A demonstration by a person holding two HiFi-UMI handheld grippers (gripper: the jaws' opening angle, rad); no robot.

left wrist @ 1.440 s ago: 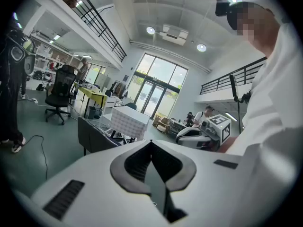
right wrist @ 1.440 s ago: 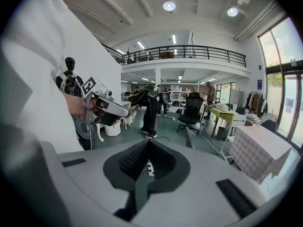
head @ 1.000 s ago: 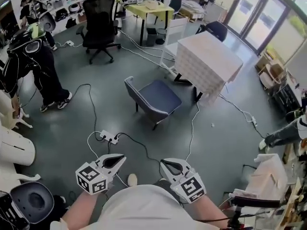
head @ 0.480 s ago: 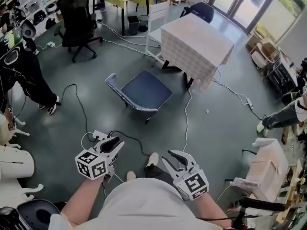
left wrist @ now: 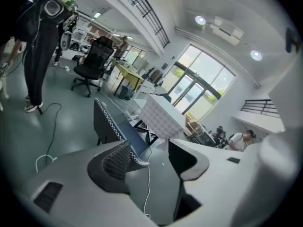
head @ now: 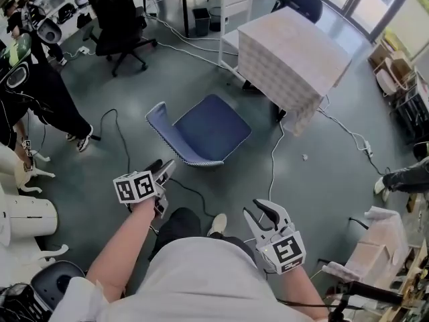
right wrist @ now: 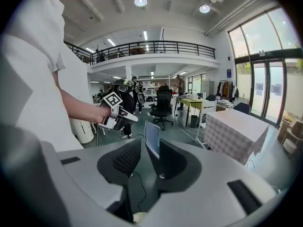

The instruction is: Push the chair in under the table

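Observation:
A blue chair (head: pixel 208 127) stands on the grey floor, turned askew, its backrest (head: pixel 159 121) toward me and its seat toward the table. The table (head: pixel 295 52), draped in a pale checked cloth, stands a short way beyond it. My left gripper (head: pixel 164 170) reaches out just short of the backrest's lower left, jaws opening with nothing between them; past them the left gripper view shows the chair (left wrist: pixel 111 126) and the table (left wrist: pixel 163 119). My right gripper (head: pixel 261 213) hangs lower, near my body and apart from the chair (right wrist: pixel 151 138), jaws also opening and empty.
Cables (head: pixel 275 159) trail across the floor around the chair and table legs. A black office chair (head: pixel 117 19) and a person in black (head: pixel 33 92) are at the left. A white chair (head: pixel 234 12) stands behind the table. Boxes and carts (head: pixel 382 240) sit at the right.
Both grippers' jaws have gone from shut to parted. My left gripper has moved forward toward the chair's backrest, and I have stepped closer to the chair.

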